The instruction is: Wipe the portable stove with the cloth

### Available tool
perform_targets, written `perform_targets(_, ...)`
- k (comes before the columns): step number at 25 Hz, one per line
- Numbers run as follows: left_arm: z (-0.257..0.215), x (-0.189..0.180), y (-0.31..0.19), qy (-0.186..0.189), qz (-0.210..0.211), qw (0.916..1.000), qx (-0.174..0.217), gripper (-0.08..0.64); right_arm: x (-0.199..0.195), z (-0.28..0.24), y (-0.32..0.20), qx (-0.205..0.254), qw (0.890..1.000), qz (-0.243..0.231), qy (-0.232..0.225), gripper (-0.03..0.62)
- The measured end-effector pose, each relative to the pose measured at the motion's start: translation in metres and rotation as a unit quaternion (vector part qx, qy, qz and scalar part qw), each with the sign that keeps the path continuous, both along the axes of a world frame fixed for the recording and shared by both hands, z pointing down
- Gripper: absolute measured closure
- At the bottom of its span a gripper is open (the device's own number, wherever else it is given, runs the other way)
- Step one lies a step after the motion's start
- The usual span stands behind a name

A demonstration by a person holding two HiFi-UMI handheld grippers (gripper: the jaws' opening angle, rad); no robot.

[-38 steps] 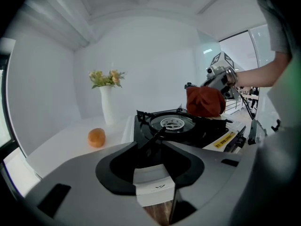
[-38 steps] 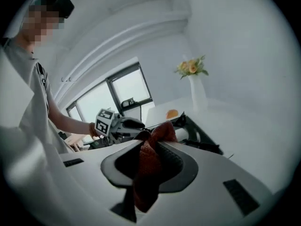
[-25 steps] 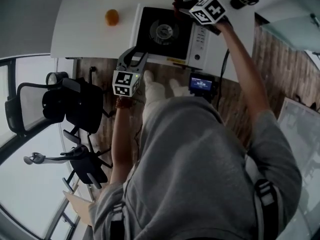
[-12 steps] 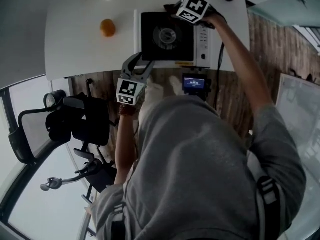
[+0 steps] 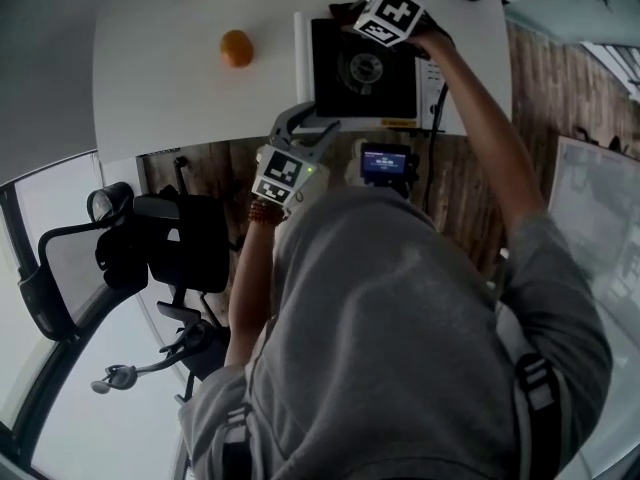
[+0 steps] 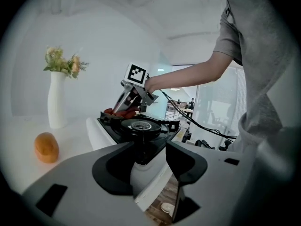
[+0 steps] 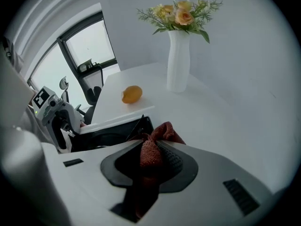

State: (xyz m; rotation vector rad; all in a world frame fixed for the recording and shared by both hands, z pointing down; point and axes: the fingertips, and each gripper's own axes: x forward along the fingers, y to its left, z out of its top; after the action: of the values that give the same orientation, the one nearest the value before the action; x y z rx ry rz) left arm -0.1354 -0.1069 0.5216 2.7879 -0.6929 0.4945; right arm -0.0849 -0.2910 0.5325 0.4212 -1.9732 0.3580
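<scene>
The portable stove (image 5: 365, 73) has a black top, a round burner and a white body, and it stands at the table's near edge. My right gripper (image 5: 348, 13) is over the stove's far edge, shut on a bunched rust-red cloth (image 7: 151, 150) that hangs onto the stove top (image 7: 108, 136). The left gripper view shows the cloth (image 6: 120, 112) lying on the far rim. My left gripper (image 5: 308, 120) is at the stove's near left corner. It stands open in the left gripper view (image 6: 150, 161), with the white corner (image 6: 146, 173) between its jaws and a gap beside the right jaw.
An orange (image 5: 236, 48) lies on the white table (image 5: 170, 88) left of the stove, and a white vase of flowers (image 7: 178, 62) stands behind it. A black office chair (image 5: 150, 243) is below the table's edge on the left. A cable (image 6: 197, 124) trails from the right gripper.
My right gripper has carried the cloth left and down onto the stove's far edge. My left gripper has turned and come up to the stove's near corner.
</scene>
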Motion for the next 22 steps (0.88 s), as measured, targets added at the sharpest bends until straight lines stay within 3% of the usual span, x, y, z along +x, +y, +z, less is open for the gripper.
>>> perform_targets(9,0.000,-0.002,-0.004,0.026,0.003,0.9996,0.007,0.330,-0.017,0.002,-0.005,-0.025,0.999,0.045,0.001,0.503)
perform_targets(13,0.001,-0.008,0.001,0.023,0.015,0.9995,0.016,0.330,-0.015,-0.001,-0.002,-0.003,0.999,0.047,-0.004,0.503)
perform_targets(16,0.000,-0.012,0.002,0.015,0.020,0.9994,0.024,0.330,-0.018,-0.026,-0.003,0.041,0.998,0.049,-0.027,0.503)
perform_targets(19,0.002,-0.018,0.001,0.008,0.015,0.9994,0.030,0.330,-0.042,-0.049,0.002,0.073,0.996,0.011,-0.057,0.502)
perform_targets(22,0.006,-0.021,0.001,0.015,0.006,0.9994,0.029,0.330,-0.063,-0.046,0.016,0.101,0.993,-0.051,-0.014,0.502)
